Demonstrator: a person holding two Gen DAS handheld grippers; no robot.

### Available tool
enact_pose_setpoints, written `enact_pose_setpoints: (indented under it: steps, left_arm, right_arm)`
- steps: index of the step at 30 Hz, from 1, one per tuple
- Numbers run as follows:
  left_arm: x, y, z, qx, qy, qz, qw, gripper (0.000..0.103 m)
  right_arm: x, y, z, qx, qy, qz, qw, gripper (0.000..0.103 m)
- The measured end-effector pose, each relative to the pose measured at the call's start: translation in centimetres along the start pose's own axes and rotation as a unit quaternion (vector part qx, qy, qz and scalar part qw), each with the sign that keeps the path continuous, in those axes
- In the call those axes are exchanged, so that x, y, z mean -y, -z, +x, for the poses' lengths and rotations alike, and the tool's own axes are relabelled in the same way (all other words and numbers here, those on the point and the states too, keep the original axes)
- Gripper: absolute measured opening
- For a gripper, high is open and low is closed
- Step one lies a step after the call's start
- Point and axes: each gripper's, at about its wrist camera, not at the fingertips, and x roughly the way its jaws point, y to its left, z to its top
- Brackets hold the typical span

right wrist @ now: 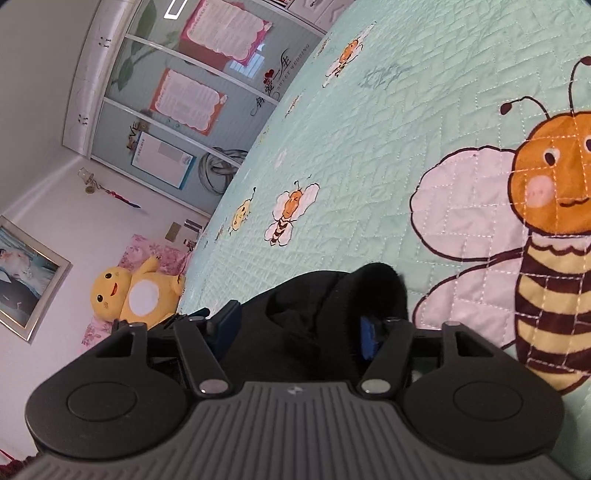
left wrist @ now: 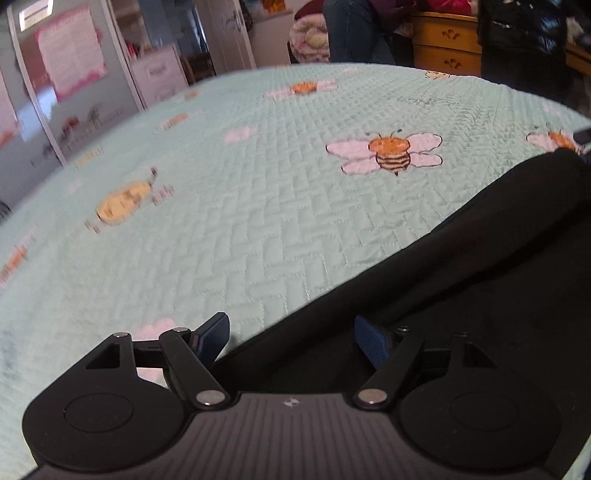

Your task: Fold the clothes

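The left gripper [left wrist: 290, 341] hangs low over the near edge of a black garment [left wrist: 461, 266], its blue ribbed pads [left wrist: 214, 338] well apart with nothing pressed between them. One pad sits over the quilt, the other over the dark cloth. The garment lies on the bed, a soft matte black fabric that swallows detail. From this side it shows as a broad flat sheet with one long rounded fold running away to a blunt tip near a printed bee.

The right gripper [right wrist: 301, 330] has a bunched end of the same garment [right wrist: 314, 317] between its fingers. The cloth rises in a thick rolled hump with a fuzzy rim, and the jaws stand part-way in around it. The far pad is half buried in the fabric; whether both pads truly press on it I cannot tell.

Under everything spreads the quilt [left wrist: 258, 206], pale mint, slightly glossy, stitched in a herringbone of small raised blocks. Cartoon bees [left wrist: 391, 151] are printed on it, with orange heads, brown-striped bodies and white lobed wings.

Beyond the bed a yellow plush toy [right wrist: 133, 291] sits against pink floral fabric. Farther off stand glass-fronted wardrobe doors [right wrist: 177, 92] with pink-bordered posters, and in the left view a yellow wooden dresser [left wrist: 447, 40] with a person in jeans [left wrist: 354, 33] beside it.
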Motion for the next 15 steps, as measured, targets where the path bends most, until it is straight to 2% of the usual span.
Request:
enact_pose_setpoints:
  steps: [2, 3, 5, 7, 9, 11, 15]
  left_arm:
    - [-0.6, 0.0, 0.3, -0.01, 0.017, -0.029, 0.9994, 0.076]
    - [-0.7, 0.0, 0.3, -0.013, 0.025, -0.037, 0.9989, 0.07]
    - [-0.2, 0.1, 0.0, -0.011, 0.035, -0.036, 0.9987, 0.055]
    - [0.8, 0.2, -0.5, -0.003, 0.034, -0.023, 0.9992, 0.027]
    - [1.7, 0.5, -1.0, 0.005, 0.014, -0.005, 0.9999, 0.013]
    - [2.3, 0.7, -1.5, 0.015, -0.012, 0.008, 0.9998, 0.008]
    - [2.2, -0.5, -2.5, 0.034, -0.075, 0.034, 0.996, 0.008]
  right_arm:
    - [-0.1, 0.0, 0.3, -0.005, 0.012, -0.01, 1.0, 0.053]
    - [-0.2, 0.0, 0.4, -0.008, 0.02, -0.016, 1.0, 0.05]
    - [-0.4, 0.0, 0.8, -0.015, 0.036, -0.029, 0.999, 0.027]
    - [-0.8, 0.1, 1.2, -0.018, 0.052, -0.045, 0.997, 0.014]
    - [-1.9, 0.0, 1.7, -0.009, 0.071, -0.072, 0.995, 0.008]
    - [-3.1, -0.1, 2.1, 0.003, 0.088, -0.101, 0.991, 0.004]
    - [-6.0, -2.2, 2.4, 0.058, 0.097, -0.152, 0.982, 0.003]
